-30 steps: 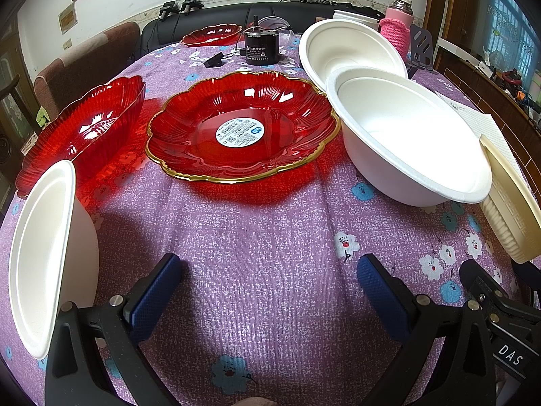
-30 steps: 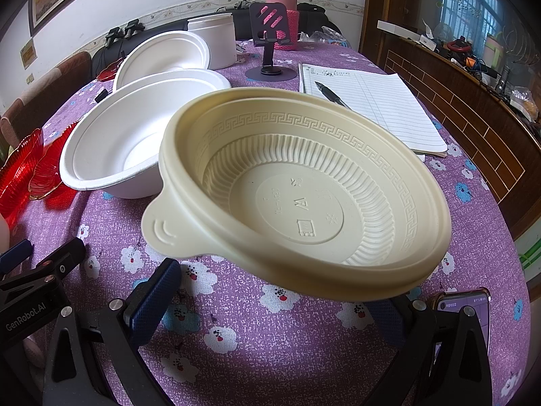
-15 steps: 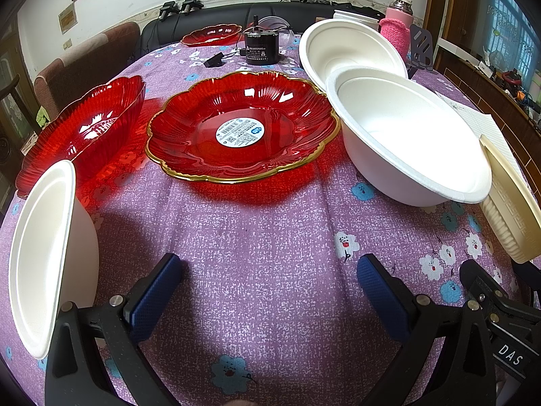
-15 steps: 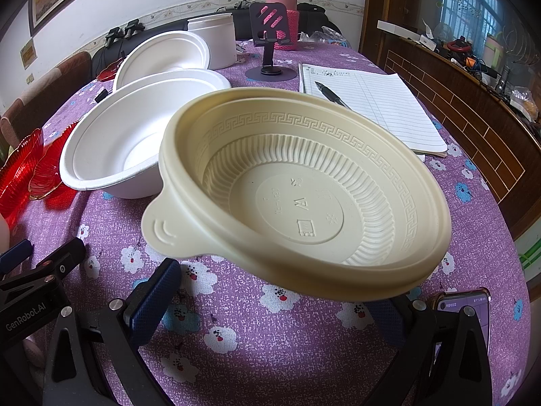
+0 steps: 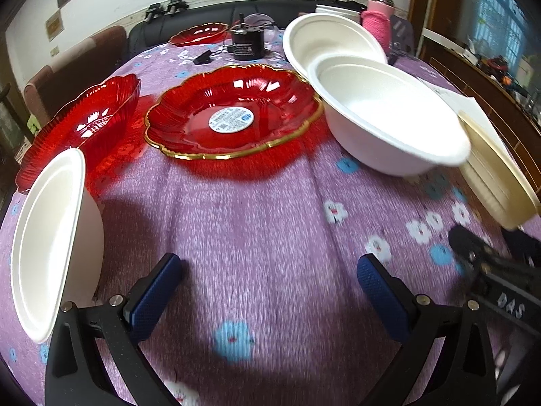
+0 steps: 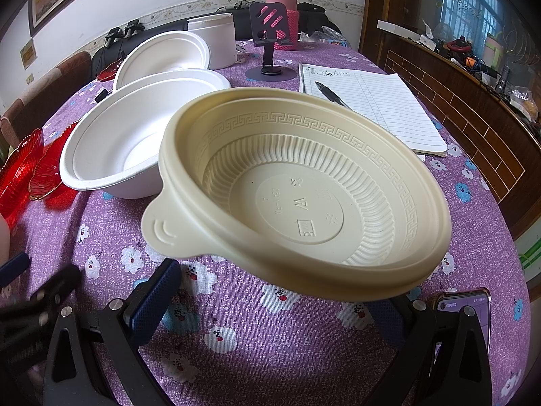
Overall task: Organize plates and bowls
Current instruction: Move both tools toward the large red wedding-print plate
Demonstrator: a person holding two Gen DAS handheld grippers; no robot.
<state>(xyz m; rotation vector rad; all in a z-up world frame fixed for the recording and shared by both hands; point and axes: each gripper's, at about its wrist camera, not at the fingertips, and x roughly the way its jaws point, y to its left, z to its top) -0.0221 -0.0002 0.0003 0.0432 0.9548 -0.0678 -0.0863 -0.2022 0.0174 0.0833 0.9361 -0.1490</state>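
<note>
purple flowered cloth is covering the table [image 5: 270, 223] under both my cameras. my left gripper [image 5: 268, 291] is hovering with its blue-padded fingers [image 5: 155, 291] spread wide and nothing between them, near the table's front edge. my right gripper [image 6: 270, 301] is also standing with its fingers apart; the cream bowl [image 6: 304, 196] is sitting tilted over its right finger, hiding the tip, so i am not able to tell whether it is resting there or merely in front.

the left camera is giving me what the right one barely shows: the big red gold-rimmed plate [image 5: 233, 111] lying flat toward the middle of the table, a red ribbed bowl [image 5: 84, 118] by the left edge, a small white bowl [image 5: 47, 240] tipped on its side just beside my left finger, and another red dish [image 5: 199, 34] at the far edge. it is catching the cream bowl only as a blurred sliver at the right edge.

the right camera is showing the white bowl [image 6: 125, 142] just behind the cream one, a second white bowl [image 6: 165, 54] leaning behind that, a lined notepad [image 6: 372, 105] with a pen [image 6: 331, 94] toward the right edge, a phone stand [image 6: 270, 34], and a phone [image 6: 470, 308] at the front right corner.
</note>
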